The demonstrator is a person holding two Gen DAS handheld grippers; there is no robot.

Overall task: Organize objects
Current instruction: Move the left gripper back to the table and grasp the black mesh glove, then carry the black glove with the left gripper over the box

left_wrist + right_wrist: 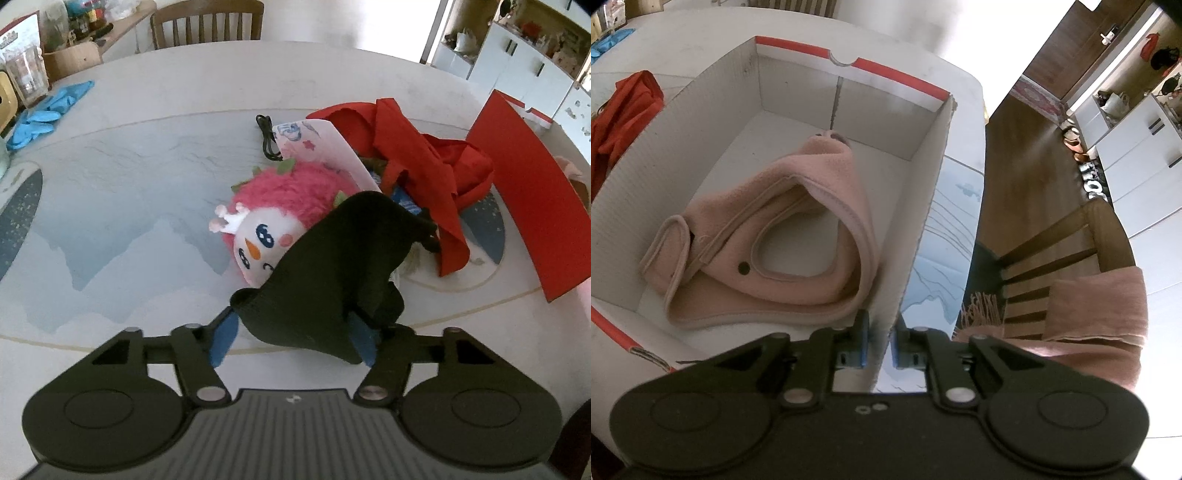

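While the right claw (878,345) pinches the box wall (916,206), the left claw (291,332), half-open, grips a black pouch (332,273).

Both wrist cameras are looking steeply down, close over the surface (110,177); both are catching the red cloth (424,166) and box (916,221).

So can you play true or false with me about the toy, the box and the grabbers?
1. The right gripper pinches the box wall. True.
2. The box is empty. False: a pink hat lies in it.
3. The left gripper has a black cloth between its fingers. True.
4. The plush toy is blue. False: it is pink with a white face.
5. The toy sits in the box. False: it lies on the table.
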